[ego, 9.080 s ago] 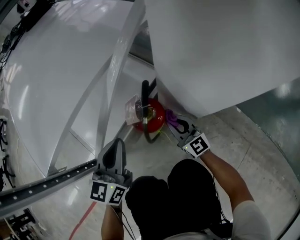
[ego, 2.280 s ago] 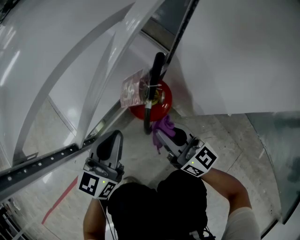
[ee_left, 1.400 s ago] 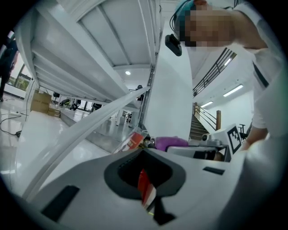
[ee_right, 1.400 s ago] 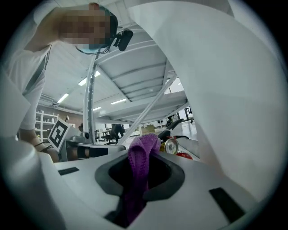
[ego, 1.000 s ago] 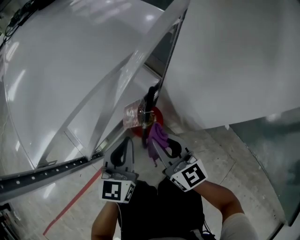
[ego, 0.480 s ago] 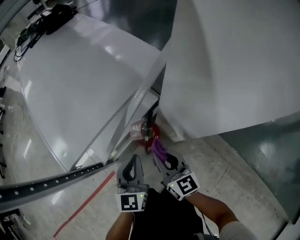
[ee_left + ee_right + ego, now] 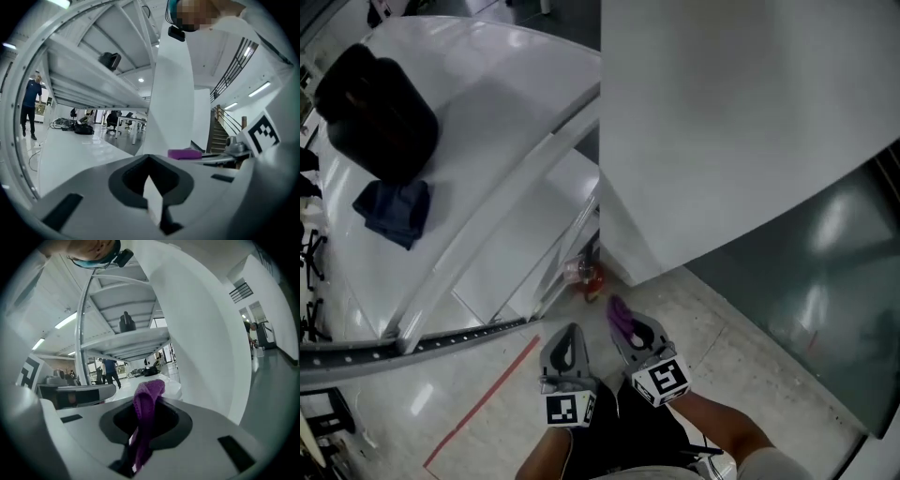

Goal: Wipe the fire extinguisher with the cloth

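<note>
Pale floor: viewpoint risen, fire extinguisher now far, well apart from cloth. Right hand-held gripper clenched on cloth; left hand-held gripper closed, empty. Wiping apparently over.

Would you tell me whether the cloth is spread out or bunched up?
Bunched up: the cloth is a narrow, folded strip pinched in the right gripper's shut jaws.

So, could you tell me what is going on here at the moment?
A person stands over a red fire extinguisher that sits on the floor. The right gripper is shut on a purple cloth. The left gripper is shut with nothing in it. Both grippers are clear of the fire extinguisher, so no wiping is under way right now.
</note>
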`<state>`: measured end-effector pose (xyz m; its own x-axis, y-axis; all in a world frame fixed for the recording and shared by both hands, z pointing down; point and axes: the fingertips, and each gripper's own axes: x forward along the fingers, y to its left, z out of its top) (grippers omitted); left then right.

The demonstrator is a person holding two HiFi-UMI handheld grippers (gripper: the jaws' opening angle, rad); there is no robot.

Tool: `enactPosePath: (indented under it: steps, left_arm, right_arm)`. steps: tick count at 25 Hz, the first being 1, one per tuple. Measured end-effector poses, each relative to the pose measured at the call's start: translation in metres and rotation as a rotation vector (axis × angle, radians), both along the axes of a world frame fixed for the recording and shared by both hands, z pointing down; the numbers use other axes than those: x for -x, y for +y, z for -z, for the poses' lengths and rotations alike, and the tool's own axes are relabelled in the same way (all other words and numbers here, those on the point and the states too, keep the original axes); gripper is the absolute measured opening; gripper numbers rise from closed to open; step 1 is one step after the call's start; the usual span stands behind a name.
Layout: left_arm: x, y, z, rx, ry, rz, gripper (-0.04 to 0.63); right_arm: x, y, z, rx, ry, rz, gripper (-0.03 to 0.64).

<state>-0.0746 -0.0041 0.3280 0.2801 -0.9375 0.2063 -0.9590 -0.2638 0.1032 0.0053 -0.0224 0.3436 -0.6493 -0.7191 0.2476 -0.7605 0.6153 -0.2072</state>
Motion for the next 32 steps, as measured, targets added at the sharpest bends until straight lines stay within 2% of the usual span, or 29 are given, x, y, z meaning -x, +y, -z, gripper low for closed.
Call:
enactPosePath:
  steps: [6, 14, 22, 32]
  left_arm:
    - [-0.007, 0.029, 0.129, -0.003, -0.001, -0.010, 0.005]
    - [-0.011, 0.062, 0.236, -0.026, -0.004, -0.016, 0.005]
    - [-0.009, 0.087, 0.271, -0.054, -0.015, -0.041, 0.005]
    - [0.007, 0.104, 0.264, -0.034, -0.009, -0.050, 0.005]
  right_arm:
    - [-0.012, 0.033, 0.128, 0.004, 0.020, -0.006, 0.057]
    - [-0.021, 0.075, 0.238, 0.015, -0.002, -0.025, 0.057]
    - [-0.029, 0.101, 0.272, -0.001, -0.004, -0.059, 0.057]
    - [-0.016, 0.119, 0.268, -0.005, 0.027, -0.057, 0.056]
